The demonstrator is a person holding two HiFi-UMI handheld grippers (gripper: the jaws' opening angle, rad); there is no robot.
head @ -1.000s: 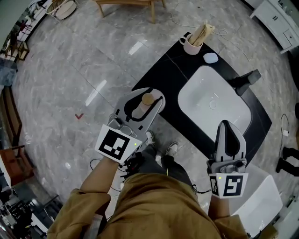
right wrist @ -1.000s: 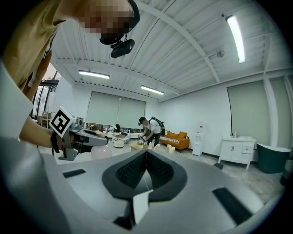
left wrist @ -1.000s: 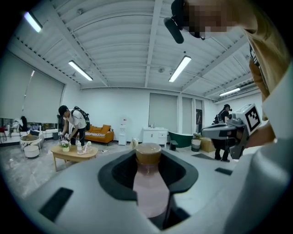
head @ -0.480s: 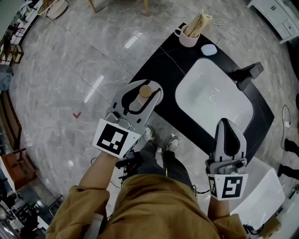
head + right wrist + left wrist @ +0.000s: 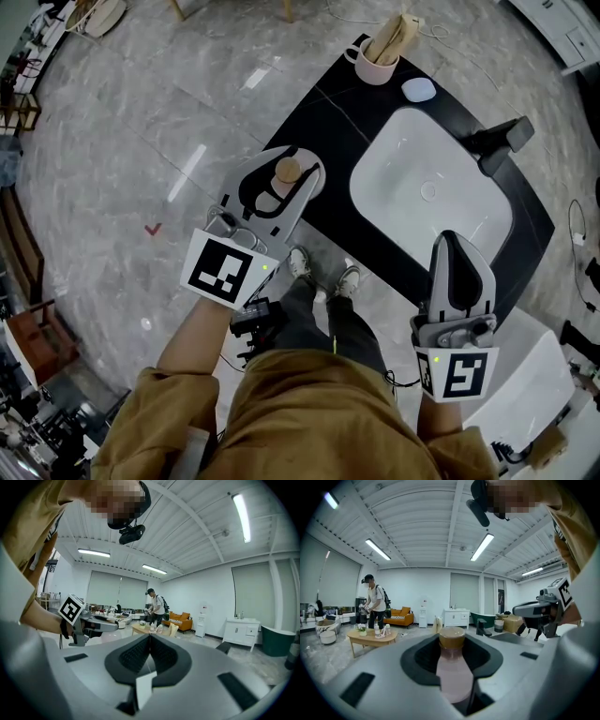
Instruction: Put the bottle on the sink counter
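A pale pink bottle (image 5: 452,667) with a tan round cap (image 5: 286,172) stands upright between the jaws of my left gripper (image 5: 287,161), which is shut on its body. In the head view it hangs over the near left edge of the black sink counter (image 5: 323,108). The bottle's lower part is hidden by the jaws. My right gripper (image 5: 454,247) is shut with nothing in it, at the counter's near right edge beside the white basin (image 5: 431,202). The left gripper view shows the right gripper (image 5: 539,611) off to its right.
A black faucet (image 5: 497,142) stands behind the basin. A pink cup (image 5: 378,62) holding sticks and a small white dish (image 5: 419,90) sit at the counter's far end. The person's shoes (image 5: 302,267) are on the marble floor. A white bin (image 5: 525,398) is at lower right.
My left gripper has carried the bottle forward from beside the counter's corner to over its near left edge, and a little lower. The right gripper has stayed in place.
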